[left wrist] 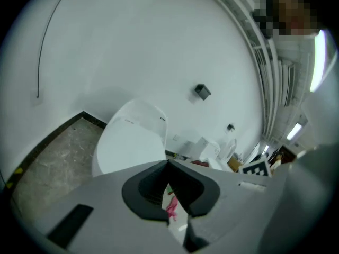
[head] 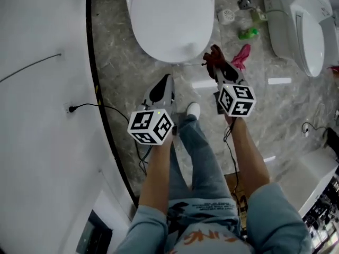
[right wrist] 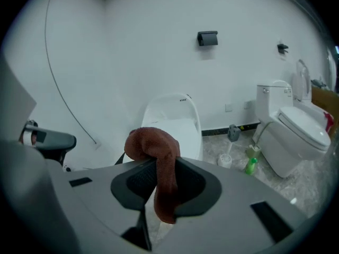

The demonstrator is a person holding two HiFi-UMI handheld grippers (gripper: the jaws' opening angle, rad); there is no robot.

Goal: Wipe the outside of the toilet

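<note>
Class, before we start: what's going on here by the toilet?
A person stands facing a white oval toilet with its lid down, a tool in each hand. The right tool is shut on a reddish-brown terry cloth, held near the toilet's front without visibly touching it. The left tool is shut and empty.

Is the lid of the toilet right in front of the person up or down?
Down. The toilet lid lies flat, a smooth white oval; no opening shows in the head view.
</note>
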